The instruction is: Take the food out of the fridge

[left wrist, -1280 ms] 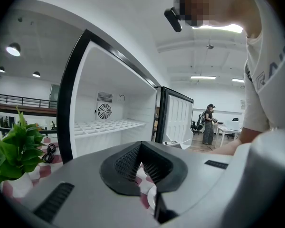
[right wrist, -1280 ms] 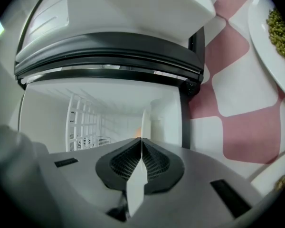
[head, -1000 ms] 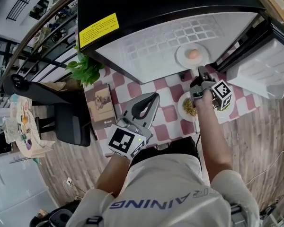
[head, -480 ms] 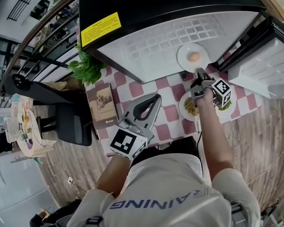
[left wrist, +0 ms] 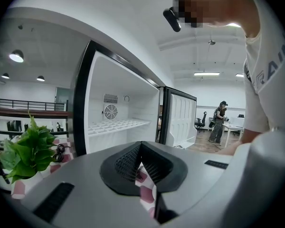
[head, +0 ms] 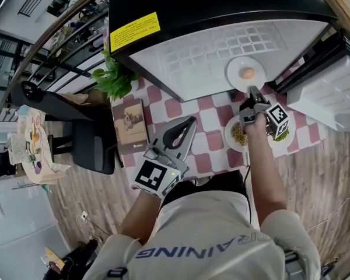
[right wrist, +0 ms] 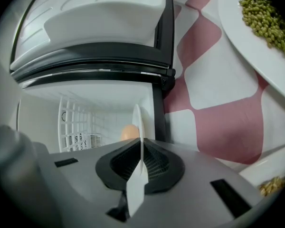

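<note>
White plate [head: 235, 78] bearing 1 egg [head: 248, 73] sat at the open fridge's [head: 204, 54] front edge, its rim pinched by the right gripper [head: 254, 90]. The left gripper [head: 192, 121] hung over the checked tablecloth [head: 213, 118], jaws together, empty.

— We see bright, even light: ceiling lamps [left wrist: 16, 56] glow up and left of the left gripper [left wrist: 141, 145].
— We also see edges bend fisheye-like, and the plate [right wrist: 136, 189] in the right gripper [right wrist: 140, 146] blurs close up.
</note>
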The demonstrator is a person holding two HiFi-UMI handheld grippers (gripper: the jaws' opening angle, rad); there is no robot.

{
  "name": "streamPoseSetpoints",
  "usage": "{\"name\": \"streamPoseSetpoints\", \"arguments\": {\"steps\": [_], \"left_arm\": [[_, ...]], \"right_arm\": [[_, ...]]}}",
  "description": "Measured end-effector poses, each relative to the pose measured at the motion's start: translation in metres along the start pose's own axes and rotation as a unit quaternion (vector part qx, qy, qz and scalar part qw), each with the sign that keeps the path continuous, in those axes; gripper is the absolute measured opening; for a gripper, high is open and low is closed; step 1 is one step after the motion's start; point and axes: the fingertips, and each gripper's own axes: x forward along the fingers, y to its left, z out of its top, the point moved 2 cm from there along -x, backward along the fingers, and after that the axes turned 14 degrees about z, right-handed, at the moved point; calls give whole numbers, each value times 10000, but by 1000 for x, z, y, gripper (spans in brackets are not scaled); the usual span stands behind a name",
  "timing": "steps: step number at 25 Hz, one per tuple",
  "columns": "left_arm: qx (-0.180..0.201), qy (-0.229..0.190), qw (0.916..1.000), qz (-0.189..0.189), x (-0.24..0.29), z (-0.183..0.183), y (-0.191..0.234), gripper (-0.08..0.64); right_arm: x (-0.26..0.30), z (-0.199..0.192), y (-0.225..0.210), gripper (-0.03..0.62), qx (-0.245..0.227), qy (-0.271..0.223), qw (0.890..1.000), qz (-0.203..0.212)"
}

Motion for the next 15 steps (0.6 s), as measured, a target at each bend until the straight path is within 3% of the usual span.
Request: {"name": "streamPoseSetpoints", "arguments": {"steps": [7, 15], "left_arm": [[-91, -7, 9996, 255, -27, -5, 12, 8], [-187, -6, 9986, 497, -73, -19, 37, 8]], "right_arm": [[-20, -11, 34, 29, -310, 220, 9987, 338], [-72, -58, 63, 29, -361, 612, 9964, 466]]}}
